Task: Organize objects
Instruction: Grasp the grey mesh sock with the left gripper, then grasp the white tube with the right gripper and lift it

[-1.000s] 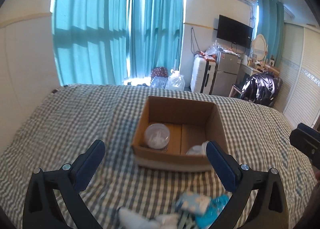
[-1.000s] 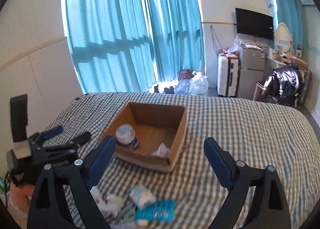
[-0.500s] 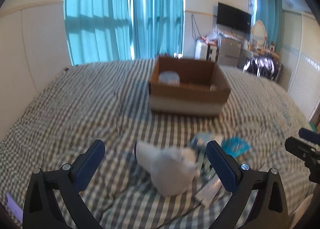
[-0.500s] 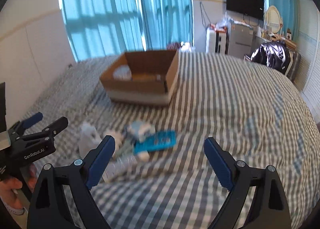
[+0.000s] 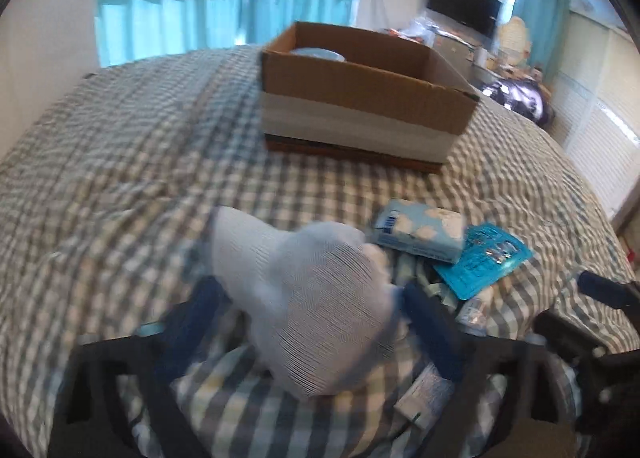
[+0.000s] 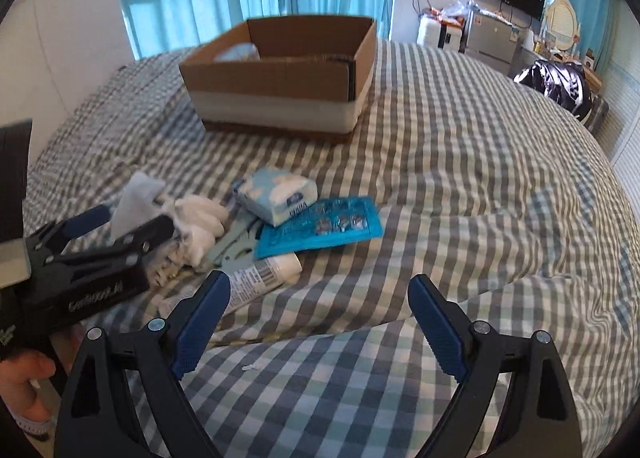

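On the checked bedspread [image 6: 460, 162], a white sock [image 5: 320, 298] lies at the left end of a small heap, between the fingers of the left gripper [image 5: 308, 310]; its jaws have just been closing around the sock, but blur hides whether the pads press on it. Just beside the sock are a blue-and-white tissue pack [image 6: 276, 194], a blue blister card [image 6: 320, 228] and a white tube [image 6: 260, 278], touching or overlapping one another. Right gripper [image 6: 320, 322] hovers near the tube, jaws wide apart, nothing between them. Farther back stands an open cardboard box [image 6: 280, 78], well apart from the heap.
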Tool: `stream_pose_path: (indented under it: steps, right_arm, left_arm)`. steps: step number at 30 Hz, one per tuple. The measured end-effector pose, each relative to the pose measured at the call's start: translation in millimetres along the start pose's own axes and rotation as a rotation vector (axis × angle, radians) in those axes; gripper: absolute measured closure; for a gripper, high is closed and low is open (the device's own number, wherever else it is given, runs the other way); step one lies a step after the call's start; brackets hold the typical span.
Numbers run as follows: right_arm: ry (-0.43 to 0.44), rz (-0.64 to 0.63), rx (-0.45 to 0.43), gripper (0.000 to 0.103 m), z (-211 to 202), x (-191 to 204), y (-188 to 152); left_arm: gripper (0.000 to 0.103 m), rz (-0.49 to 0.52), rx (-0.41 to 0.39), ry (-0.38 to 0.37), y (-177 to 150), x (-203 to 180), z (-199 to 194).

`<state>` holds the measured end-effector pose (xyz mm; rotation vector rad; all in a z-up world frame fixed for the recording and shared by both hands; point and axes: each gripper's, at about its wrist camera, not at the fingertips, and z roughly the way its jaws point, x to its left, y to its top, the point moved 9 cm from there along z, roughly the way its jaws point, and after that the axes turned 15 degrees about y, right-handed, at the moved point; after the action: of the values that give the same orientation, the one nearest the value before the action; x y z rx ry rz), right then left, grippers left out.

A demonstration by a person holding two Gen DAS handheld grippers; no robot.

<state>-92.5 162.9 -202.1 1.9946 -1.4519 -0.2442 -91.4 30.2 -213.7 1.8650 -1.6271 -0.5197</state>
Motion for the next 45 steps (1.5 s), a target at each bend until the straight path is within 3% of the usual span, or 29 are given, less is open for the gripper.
stream_pose_path:
  steps: [5,9,13,20,23,32,35,36,41,45]
  right_arm:
    - [-0.024,0.007,0.031,0.012,11,-1,-4]
    - [-0.056,-0.018,0.032,0.012,13,9,-3]
    - [-0.044,-0.009,0.052,0.012,25,25,-7]
    - [0.007,0.018,0.152,0.016,69,45,-10]
    - [0.009,0.022,0.191,0.036,83,45,-13]
    - [0.093,0.08,0.141,0.061,65,43,-19]
    - [0.097,0.069,0.091,0.084,48,48,-16]
    - [0.101,0.058,0.083,0.102,43,51,-16]
    - [0.129,0.004,0.043,0.103,14,65,-10]
    - [0.15,0.046,0.05,0.102,5,67,-9]
  left_arm:
    - [0.047,0.062,-0.044,0.045,0,0,-9]
    - [0.05,0.044,-0.043,0.104,3,25,-18]
    - [0.05,0.007,-0.086,0.107,7,47,-38]
    - [0.05,0.031,-0.109,0.143,7,55,-41]
    - [0.05,0.02,-0.088,0.138,5,58,-36]
    - [0.05,0.017,-0.054,0.124,-8,63,-33]
    - [0.05,0.021,-0.055,0.149,-13,65,-40]
    - [0.05,0.019,-0.059,0.161,-14,67,-43]
    - [0.05,-0.028,-0.072,0.167,-16,75,-67]
    - [0.05,-0.034,-0.073,0.172,-21,77,-83]
